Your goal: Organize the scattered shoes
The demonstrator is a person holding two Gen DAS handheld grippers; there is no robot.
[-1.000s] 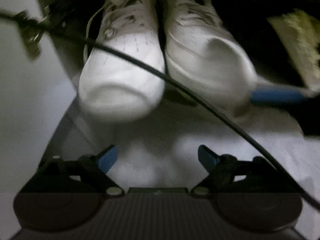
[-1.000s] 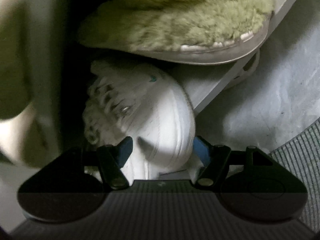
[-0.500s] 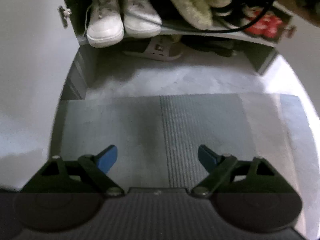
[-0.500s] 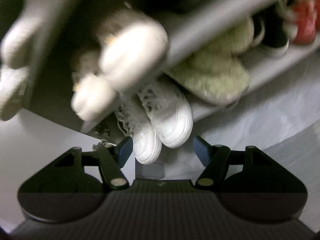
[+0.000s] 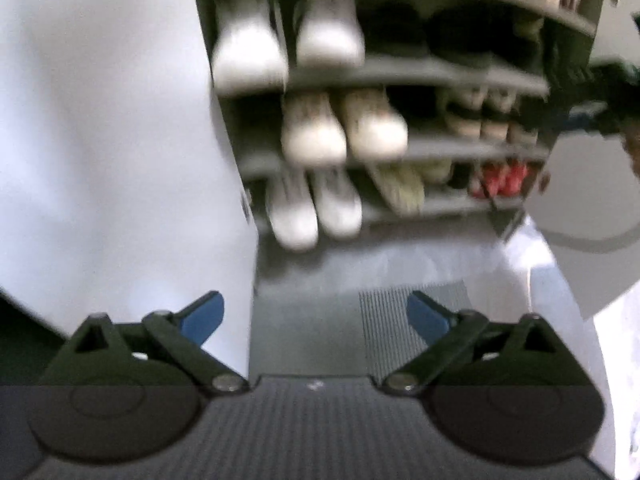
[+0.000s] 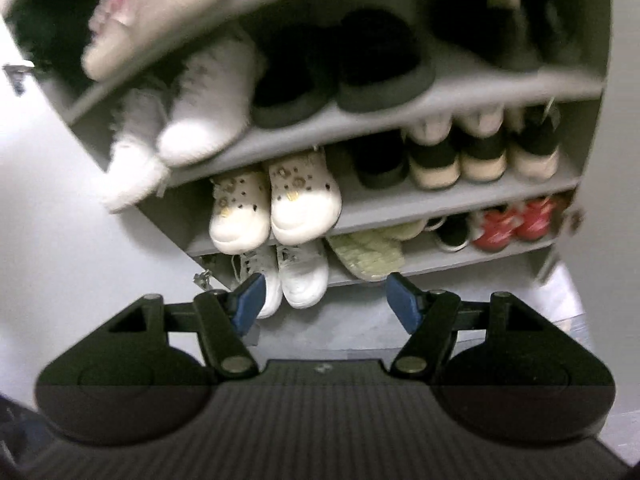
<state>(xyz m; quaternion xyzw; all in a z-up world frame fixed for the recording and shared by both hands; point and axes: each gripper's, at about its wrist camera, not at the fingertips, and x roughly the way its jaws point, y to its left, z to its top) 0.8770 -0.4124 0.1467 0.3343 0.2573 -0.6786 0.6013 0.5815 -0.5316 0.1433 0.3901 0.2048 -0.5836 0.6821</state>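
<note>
A grey shoe rack (image 5: 436, 68) (image 6: 400, 204) fills both views, its shelves lined with pairs. The white sneakers (image 5: 314, 210) (image 6: 296, 272) sit side by side at the left end of the bottom shelf. Beside them lie fuzzy green slippers (image 5: 400, 188) (image 6: 370, 252) and red shoes (image 5: 502, 176) (image 6: 516, 222). White clogs (image 6: 276, 208) stand one shelf higher. My left gripper (image 5: 315, 316) is open and holds nothing, well back from the rack over the floor. My right gripper (image 6: 324, 300) is open too, with nothing between its fingers.
A white cabinet door (image 5: 112, 152) stands open at the rack's left side. A grey ribbed mat (image 5: 400, 320) lies on the floor before the rack. Black slippers (image 6: 344, 72) and tan-soled shoes (image 6: 480, 156) fill upper shelves. The right gripper's body (image 5: 600, 112) shows at the left view's right edge.
Both grippers have pulled back and up from the bottom shelf, so the whole rack now shows. The white sneakers stay side by side on the shelf, with both grippers still open.
</note>
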